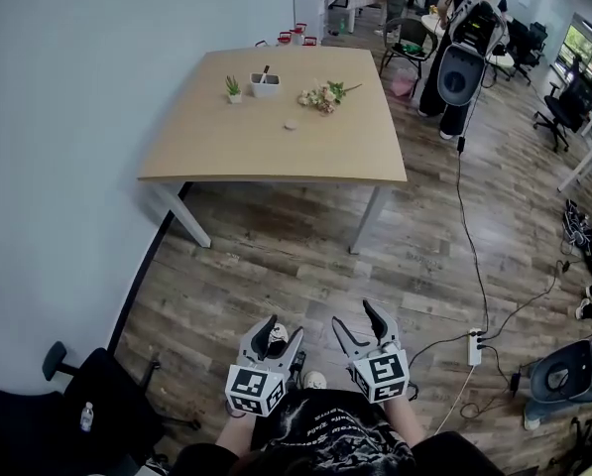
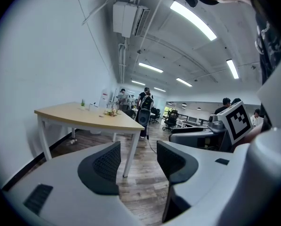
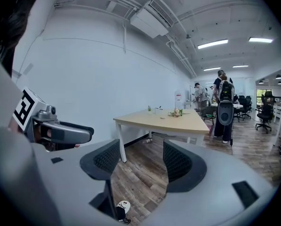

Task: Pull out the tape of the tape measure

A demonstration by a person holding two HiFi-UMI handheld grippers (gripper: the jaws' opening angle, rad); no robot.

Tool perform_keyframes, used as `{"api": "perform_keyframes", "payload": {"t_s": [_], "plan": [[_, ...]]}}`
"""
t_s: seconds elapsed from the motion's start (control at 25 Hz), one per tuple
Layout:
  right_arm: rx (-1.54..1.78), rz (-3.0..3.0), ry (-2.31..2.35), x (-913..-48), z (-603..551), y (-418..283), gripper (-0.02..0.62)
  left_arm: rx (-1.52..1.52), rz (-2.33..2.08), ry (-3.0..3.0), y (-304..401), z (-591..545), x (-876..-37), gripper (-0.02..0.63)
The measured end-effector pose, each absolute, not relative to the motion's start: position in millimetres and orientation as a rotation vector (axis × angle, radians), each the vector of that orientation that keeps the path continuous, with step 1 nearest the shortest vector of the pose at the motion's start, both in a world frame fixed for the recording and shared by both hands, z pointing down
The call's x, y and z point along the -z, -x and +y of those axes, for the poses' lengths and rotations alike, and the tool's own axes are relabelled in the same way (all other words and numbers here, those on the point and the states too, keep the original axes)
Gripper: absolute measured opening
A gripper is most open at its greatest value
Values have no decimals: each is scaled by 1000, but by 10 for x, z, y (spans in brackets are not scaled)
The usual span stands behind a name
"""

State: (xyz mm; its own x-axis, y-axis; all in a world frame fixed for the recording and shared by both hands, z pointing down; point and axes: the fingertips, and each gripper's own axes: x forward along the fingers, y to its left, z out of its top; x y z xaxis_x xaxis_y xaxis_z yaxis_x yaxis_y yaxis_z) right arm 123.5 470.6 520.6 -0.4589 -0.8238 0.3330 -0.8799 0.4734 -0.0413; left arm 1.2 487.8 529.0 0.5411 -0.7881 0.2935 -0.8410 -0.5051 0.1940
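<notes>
Wood-plank floor (image 1: 276,256); light wooden table (image 1: 226,147) stood far, small pale round item (image 1: 290,124), possibly tape measure, on it. Near, left gripper (image 1: 279,337) and right gripper (image 1: 360,327) held jaws apart, empty.

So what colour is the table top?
Light tan wood. The table top shows best in the head view.
</notes>
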Motion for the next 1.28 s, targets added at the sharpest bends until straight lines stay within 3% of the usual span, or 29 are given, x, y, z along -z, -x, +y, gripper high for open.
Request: {"api": "perform_keyframes", "payload": {"t_s": [0.72,1.28], "plan": [[-339,-2345,-1583,-5197,3002,-554,287,-258,-1107,-2611,559,2866,-5199,231],[-383,-2334,-1538,-5401,2260,-332,287,-276,-1039,-2585,657,2175,-5420,230]]}}
